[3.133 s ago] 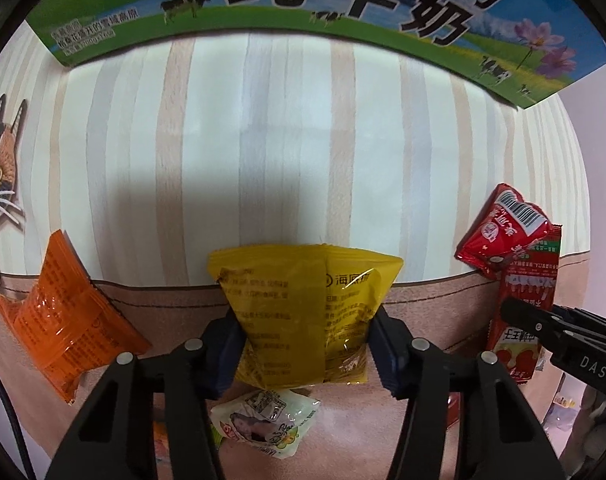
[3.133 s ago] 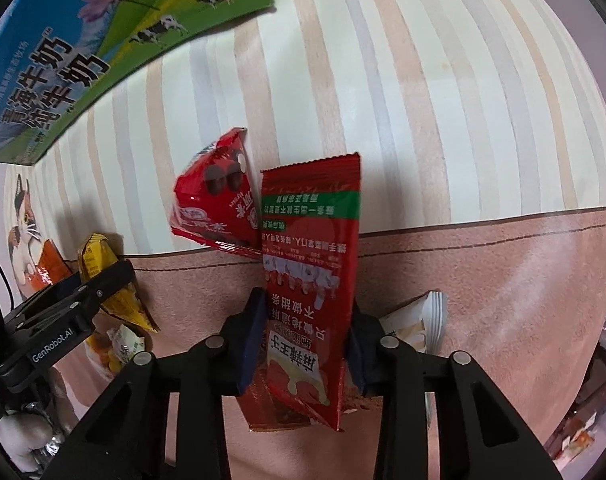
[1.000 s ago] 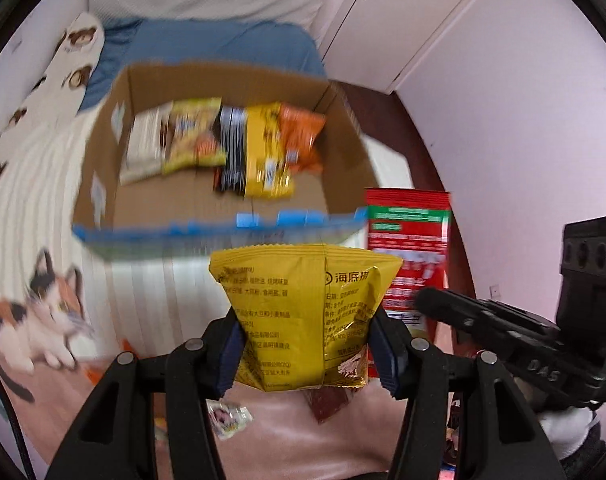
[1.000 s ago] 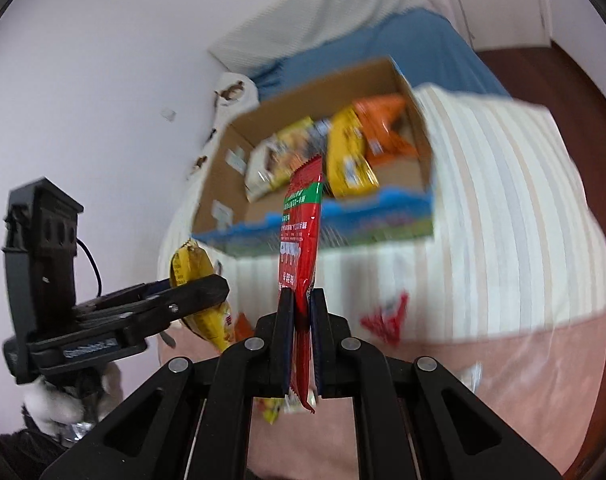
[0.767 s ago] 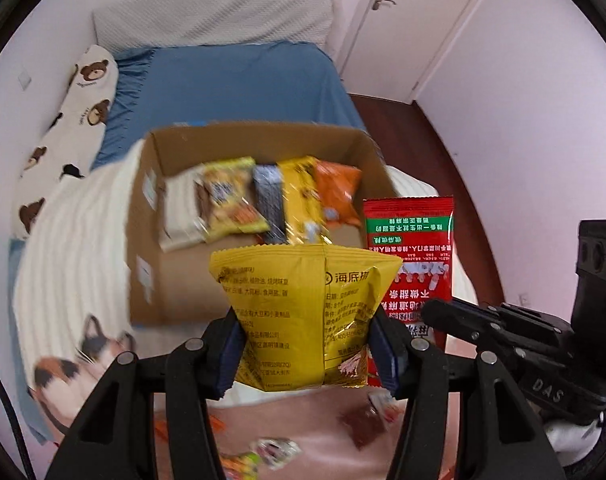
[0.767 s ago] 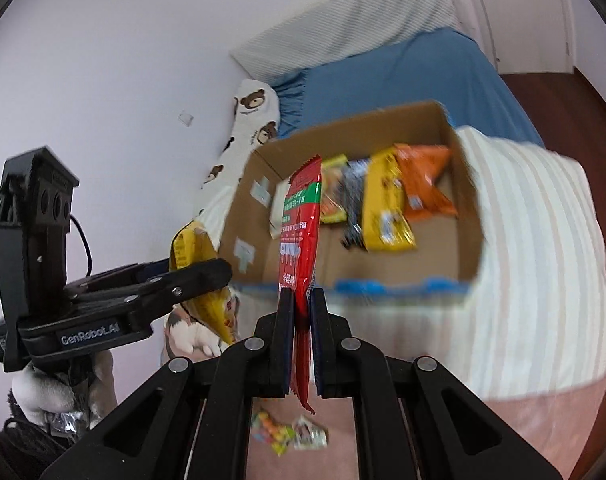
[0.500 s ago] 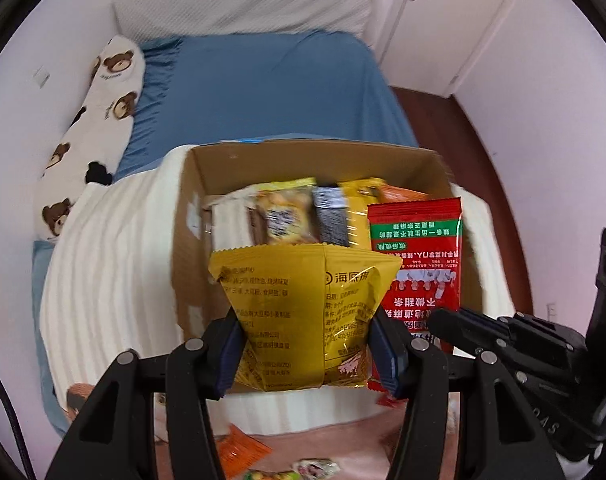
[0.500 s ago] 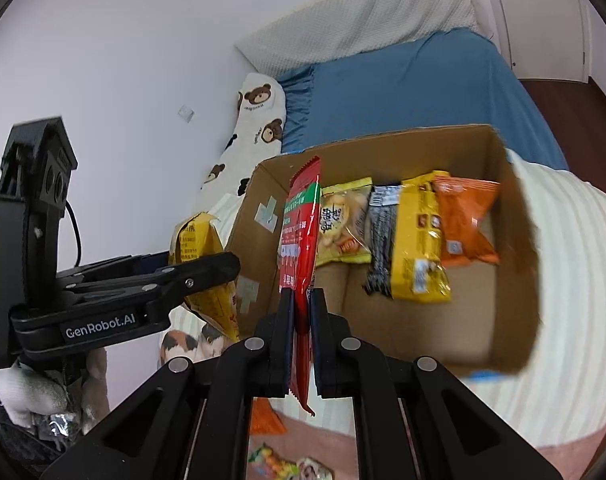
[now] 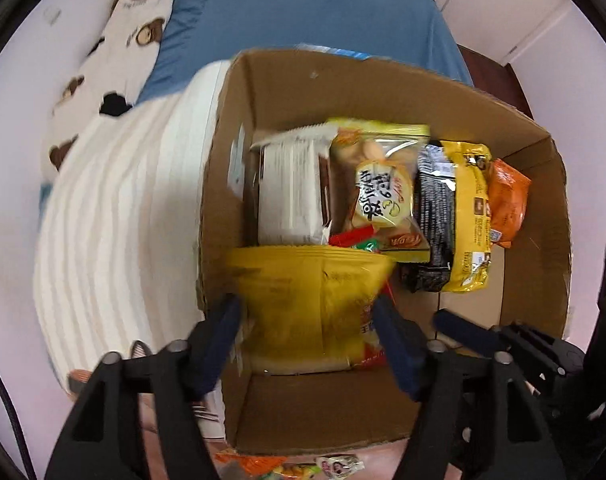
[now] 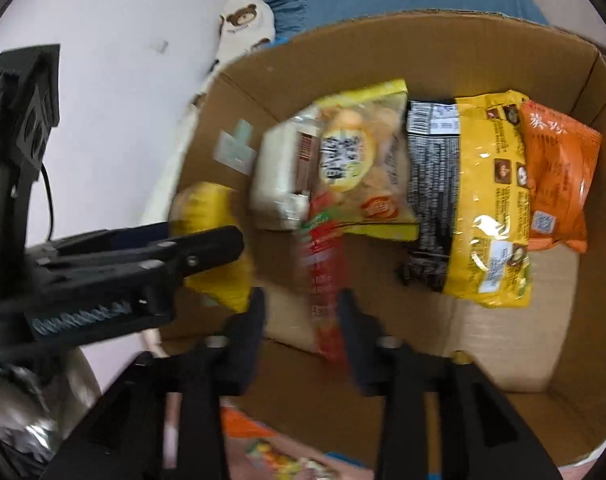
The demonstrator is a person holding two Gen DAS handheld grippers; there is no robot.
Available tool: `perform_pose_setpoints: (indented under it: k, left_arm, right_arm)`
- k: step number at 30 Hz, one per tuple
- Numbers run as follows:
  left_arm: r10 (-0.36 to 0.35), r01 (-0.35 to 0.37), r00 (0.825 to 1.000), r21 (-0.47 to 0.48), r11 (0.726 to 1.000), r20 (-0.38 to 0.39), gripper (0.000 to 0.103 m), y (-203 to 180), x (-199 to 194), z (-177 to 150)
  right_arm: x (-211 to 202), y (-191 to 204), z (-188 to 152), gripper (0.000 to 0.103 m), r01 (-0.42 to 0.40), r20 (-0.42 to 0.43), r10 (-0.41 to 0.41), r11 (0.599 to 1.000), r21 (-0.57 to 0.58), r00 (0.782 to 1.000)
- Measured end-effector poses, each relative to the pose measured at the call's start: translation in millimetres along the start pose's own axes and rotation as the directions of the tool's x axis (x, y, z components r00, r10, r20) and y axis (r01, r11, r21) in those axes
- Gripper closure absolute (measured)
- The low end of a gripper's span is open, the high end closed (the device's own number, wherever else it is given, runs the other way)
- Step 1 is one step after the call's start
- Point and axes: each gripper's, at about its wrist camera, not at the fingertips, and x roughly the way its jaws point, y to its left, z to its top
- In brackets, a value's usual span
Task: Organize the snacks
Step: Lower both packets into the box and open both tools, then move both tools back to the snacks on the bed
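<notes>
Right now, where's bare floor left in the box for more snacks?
Free: box floor near the front wall, below the yellow pack and orange pack. Crowded: the back row, white pack to orange pack, and front left where the dropped yellow bag and red bar sit.

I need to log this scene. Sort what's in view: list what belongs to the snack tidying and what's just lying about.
Belongs to the job:
cardboard box
yellow packet, dropping between the left gripper jaws, which just opened
red packet, loose in the opened right gripper
snacks already boxed

Just lying about:
bear pillow
blue sheet
striped blanket
</notes>
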Motion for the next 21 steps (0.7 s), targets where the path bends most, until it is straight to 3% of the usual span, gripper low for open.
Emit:
perform_pose_setpoints:
  k: [2, 6, 12, 21]
  left_arm:
    - [-0.022, 0.022, 1.0, -0.014, 1.0, 0.012, 0.026, 5, 1, -5]
    - [-0.034, 0.035, 0.999, -0.03, 0.999, 0.041, 0.026, 5, -5, -14]
    - [-0.005, 0.009, 0.987, -0.024, 1.0, 0.163, 0.026, -4, -29, -35]
    - [0.032, -0.031, 0.937, -0.01, 0.999, 0.349, 0.026, -22, -71, -92]
  right_arm:
    - [1, 1, -4, 0.052, 0.053, 0.003, -0.053, 0.998, -0.027, 0.999]
    - [-8, 1, -11, 0.012, 0.162, 0.031, -0.161, 0.985, -0.057, 0.987]
    - [-36, -6, -19, 0.011, 0.307, 0.126, -0.298, 0.95, -0.053, 0.946]
    - [-95, -1, -63, 0.011, 0.391, 0.271, -0.375, 0.92, -0.006, 0.887]
